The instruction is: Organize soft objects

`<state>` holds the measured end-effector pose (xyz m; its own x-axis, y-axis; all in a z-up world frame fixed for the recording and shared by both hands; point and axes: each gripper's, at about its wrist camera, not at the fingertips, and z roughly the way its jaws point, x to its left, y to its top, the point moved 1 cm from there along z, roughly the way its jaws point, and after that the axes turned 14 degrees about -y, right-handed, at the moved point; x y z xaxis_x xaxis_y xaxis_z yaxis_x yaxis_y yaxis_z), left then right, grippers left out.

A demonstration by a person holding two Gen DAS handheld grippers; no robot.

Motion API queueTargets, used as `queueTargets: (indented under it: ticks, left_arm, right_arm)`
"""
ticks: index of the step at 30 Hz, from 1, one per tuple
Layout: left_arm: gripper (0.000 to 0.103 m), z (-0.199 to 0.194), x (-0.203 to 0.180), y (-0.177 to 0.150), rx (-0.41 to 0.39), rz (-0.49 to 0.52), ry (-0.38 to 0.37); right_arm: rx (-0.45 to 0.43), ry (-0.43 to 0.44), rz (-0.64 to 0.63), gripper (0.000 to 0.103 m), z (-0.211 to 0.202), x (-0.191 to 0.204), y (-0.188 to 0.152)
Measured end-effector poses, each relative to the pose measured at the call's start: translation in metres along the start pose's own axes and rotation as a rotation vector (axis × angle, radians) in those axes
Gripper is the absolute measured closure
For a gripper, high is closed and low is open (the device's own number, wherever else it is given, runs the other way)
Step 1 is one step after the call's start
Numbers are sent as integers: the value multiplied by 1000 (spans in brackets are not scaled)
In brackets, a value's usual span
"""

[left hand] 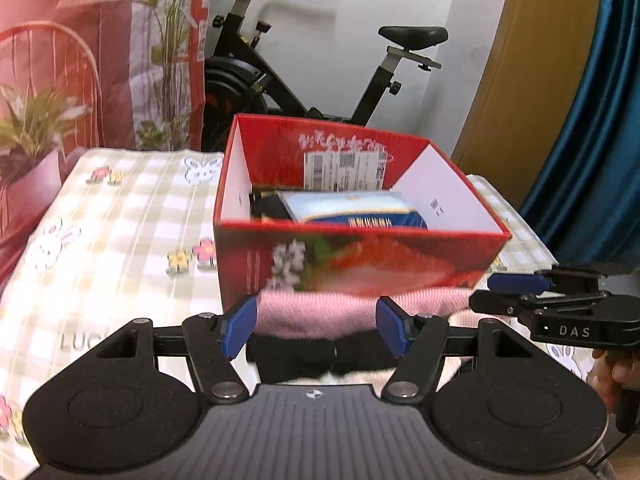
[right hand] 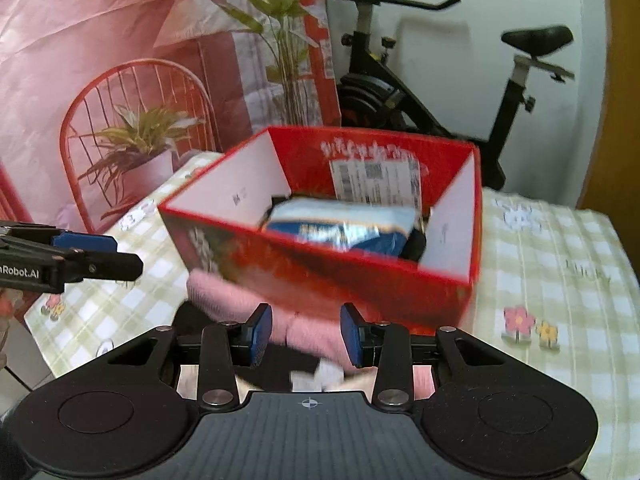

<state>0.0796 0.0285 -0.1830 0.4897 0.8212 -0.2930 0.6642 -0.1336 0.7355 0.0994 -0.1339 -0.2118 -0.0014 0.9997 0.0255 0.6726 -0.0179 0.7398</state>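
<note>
Open red cardboard box on green-checked bunny-print tablecloth, near the table's far edge, cloth bare to either side; blue-and-white soft pack inside. Folded pink knitted garment against the box's near wall, over a black item. Left gripper clenched on the garment; right gripper likewise.

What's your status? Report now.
Left gripper and right gripper both clamped on pink knit. Red box just ahead, already holding a blue pack. Nothing in the way.
</note>
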Motion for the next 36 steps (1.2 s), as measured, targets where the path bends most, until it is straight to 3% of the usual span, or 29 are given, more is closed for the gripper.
queueTargets:
  ticks: [7, 14, 22, 31, 36]
  left_arm:
    - [35, 17, -5, -47, 73, -48, -47]
    - [36, 35, -10, -78, 138, -90, -103]
    - [45, 54, -6, -90, 187, -124, -140]
    - [45, 73, -1, -94, 213, -145, -142]
    - [45, 80, 3, -92, 207, -158, -146]
  right_arm:
    - [62, -34, -14, 61, -6, -3, -57]
    - [85, -100, -67, 52, -7, -3, -91]
    - [113, -117, -59, 49, 1, -11, -95]
    - [141, -105, -42, 42, 7, -16, -99]
    - [151, -75, -61, 44, 9, -10, -98]
